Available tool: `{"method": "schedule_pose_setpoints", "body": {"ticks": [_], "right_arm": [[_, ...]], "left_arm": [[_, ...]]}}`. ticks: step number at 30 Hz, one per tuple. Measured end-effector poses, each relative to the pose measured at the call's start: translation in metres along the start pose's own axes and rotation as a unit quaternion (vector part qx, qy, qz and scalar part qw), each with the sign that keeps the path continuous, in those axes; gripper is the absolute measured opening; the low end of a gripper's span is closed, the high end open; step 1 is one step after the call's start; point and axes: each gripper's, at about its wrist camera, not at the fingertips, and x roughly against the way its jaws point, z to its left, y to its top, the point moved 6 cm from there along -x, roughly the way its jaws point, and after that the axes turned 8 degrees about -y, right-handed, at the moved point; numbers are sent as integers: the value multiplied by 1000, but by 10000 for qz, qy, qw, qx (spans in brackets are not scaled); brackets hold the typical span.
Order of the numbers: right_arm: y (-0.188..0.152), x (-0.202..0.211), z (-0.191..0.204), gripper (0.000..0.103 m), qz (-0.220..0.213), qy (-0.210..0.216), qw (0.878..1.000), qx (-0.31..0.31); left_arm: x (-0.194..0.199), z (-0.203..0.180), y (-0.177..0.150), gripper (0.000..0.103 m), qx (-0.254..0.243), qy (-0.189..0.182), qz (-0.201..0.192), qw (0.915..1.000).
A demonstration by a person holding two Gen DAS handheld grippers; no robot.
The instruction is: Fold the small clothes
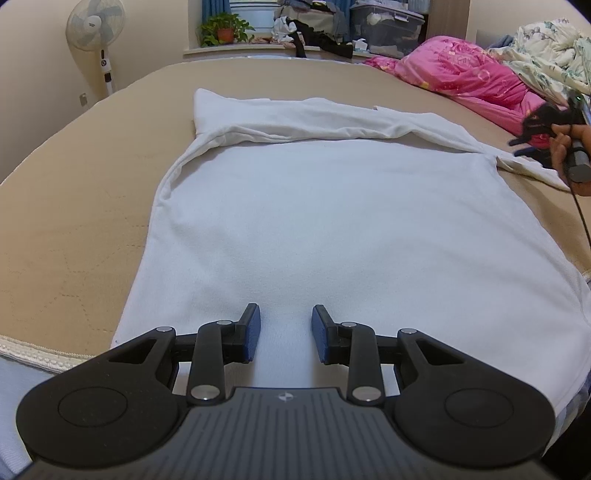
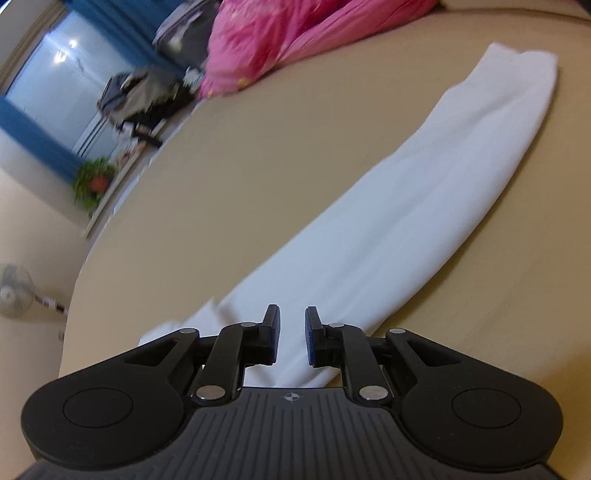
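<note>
Fabric of the white cotton shirt (image 1: 332, 221) lies flat just ahead of the parted, empty left gripper (image 1: 286, 334) and right gripper (image 2: 291, 334).

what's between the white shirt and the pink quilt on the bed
Only bare tan mattress separates the white shirt from the pink quilt, seen in the right wrist view.

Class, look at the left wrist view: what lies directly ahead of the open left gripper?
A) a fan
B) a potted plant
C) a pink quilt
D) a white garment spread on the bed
D: the white garment lies flat on the tan bed ahead of the left gripper.
</note>
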Motion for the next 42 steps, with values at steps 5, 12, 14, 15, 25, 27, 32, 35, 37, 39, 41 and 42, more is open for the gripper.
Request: {"method": "schedule_pose_setpoints", "body": {"ticks": [5, 12, 14, 15, 25, 27, 32, 35, 37, 39, 41, 42], "right_arm": [[25, -5, -48, 16, -175, -138, 9993, -306], [52, 4, -135, 16, -595, -714, 9909, -977], [59, 0, -154, 16, -720, -847, 9861, -1235], [62, -1, -165, 16, -767, -875, 9832, -1406], [80, -30, -203, 16, -1136, -121, 9601, -2553], [77, -28, -203, 15, -1225, -224, 9602, -2500], [95, -37, -175, 4, -1478, -583, 9630, -2177], [100, -33, -156, 3, -1714, -789, 9626, -1946], [105, -25, -129, 3, -1951, -823, 9660, -1484], [103, -13, -84, 3, -2156, -598, 9714, -791], [89, 0, -25, 3, -2275, -198, 9736, 35], [73, 10, 13, 3, -2317, 98, 9710, 585]], "left_arm": [[-1, 0, 0, 35, -7, -8, 24, 10000], [-3, 0, 2, 35, 3, 16, 55, 10000], [-3, 0, 1, 35, 4, 14, 53, 10000], [-3, 0, 2, 35, -2, 12, 58, 10000], [-5, 0, 1, 35, -76, -7, 70, 9999], [-5, -1, 1, 35, -84, 3, 69, 9999], [-6, 0, 2, 35, -35, -19, 99, 9999], [-6, 1, 2, 35, -12, -40, 97, 9999], [-6, 2, 2, 35, -1, -53, 94, 9999], [-7, 3, 2, 35, 20, -79, 96, 9999], [-7, 4, 3, 35, 35, -100, 95, 9999], [-7, 4, 3, 35, 44, -111, 98, 9999]]}}
